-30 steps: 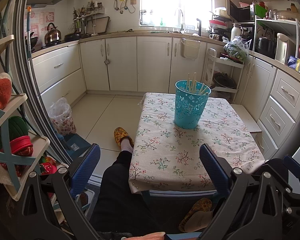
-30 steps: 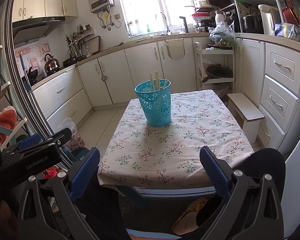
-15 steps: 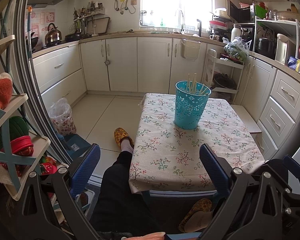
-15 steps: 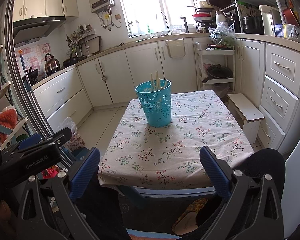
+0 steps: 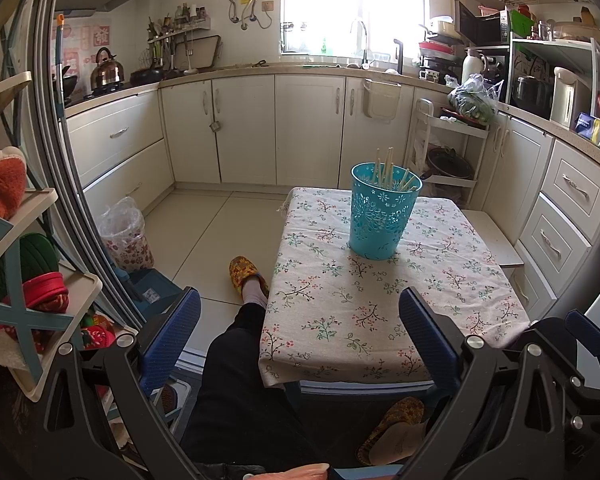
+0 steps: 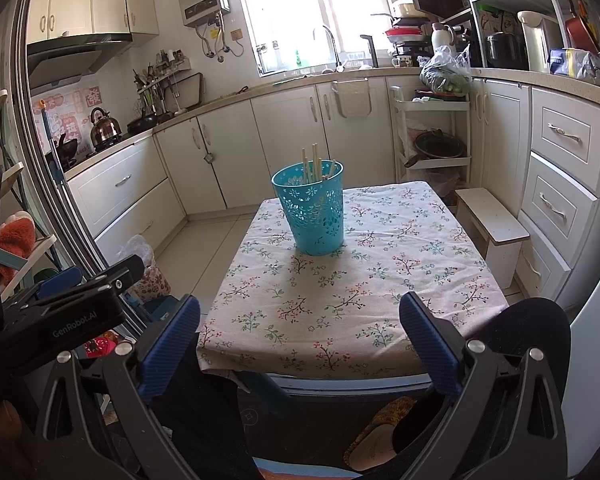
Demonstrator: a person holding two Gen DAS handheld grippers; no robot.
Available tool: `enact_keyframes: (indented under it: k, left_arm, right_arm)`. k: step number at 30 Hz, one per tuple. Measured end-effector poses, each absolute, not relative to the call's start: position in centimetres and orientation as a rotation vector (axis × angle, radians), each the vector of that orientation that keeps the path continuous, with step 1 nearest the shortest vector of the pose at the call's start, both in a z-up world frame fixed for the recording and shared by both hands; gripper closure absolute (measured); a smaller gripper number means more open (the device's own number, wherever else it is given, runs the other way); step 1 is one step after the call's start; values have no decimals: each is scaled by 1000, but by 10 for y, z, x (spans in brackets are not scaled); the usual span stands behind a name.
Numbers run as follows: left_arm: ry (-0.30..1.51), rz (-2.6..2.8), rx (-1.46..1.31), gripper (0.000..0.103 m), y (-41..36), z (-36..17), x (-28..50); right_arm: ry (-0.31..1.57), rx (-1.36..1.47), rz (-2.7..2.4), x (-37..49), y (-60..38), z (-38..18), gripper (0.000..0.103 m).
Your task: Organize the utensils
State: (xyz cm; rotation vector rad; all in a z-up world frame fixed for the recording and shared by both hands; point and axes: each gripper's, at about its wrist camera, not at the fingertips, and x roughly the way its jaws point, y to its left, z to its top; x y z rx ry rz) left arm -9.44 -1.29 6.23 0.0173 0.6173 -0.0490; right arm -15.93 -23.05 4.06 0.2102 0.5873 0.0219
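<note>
A: Standing upright on the floral tablecloth [image 5: 380, 312], toward the far half of the table [image 6: 340, 382]: a teal perforated basket [image 5: 380, 216].

B: Inside, a bundle of pale wooden chopsticks [image 5: 388, 170], tips poking above the rim, some leaning right. Seen from the right wrist camera too: same basket [image 6: 314, 210], chopsticks [image 6: 314, 164] standing close together near the back wall of it.

A: Anything else in there?

B: Cannot tell through the cut-out pattern. Nothing else lying on the cloth around it.

A: And the grippers?

B: Left gripper [image 5: 298, 340] held low at the near edge of the table, blue pads [image 5: 172, 336] spread wide, nothing between them. Right gripper [image 6: 300, 344] likewise spread wide and holding nothing, pads [image 6: 428, 344] well apart from the basket. Both well short of it.

A: Further out?

B: Below the table, a leg in dark trousers [image 5: 236, 380] and a yellow patterned slipper [image 5: 246, 274] on the tiled floor. To the left, a bin lined with a clear bag [image 5: 126, 232]. Behind the table, a white trolley [image 5: 448, 152] carrying a dark pan on its lower shelf. Beside the table on the right, a small white stool [image 6: 492, 228]. On the far counter, a kettle [image 5: 106, 68] at left and a bag of greens [image 5: 472, 100] at right.
</note>
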Motion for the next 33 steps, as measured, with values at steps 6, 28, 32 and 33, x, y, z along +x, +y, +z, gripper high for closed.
enact_keyframes:
  k: [6,28,32,33]
  left_arm:
    - [617,-49,17,8,-13,62,-95]
    - [616,-48,16,8,-13,62,-95]
    - [616,-49,17,8,-13,61,-95]
    - [616,-49,17,8,-13,62,-95]
  right_arm:
    - [587,210,22,-159,-230,40,7]
    - [586,210,20,-160,-228,40,7]
    - [586,209,20,-160,-228,40,7]
    - [586,209,20,-160,-227,40,7]
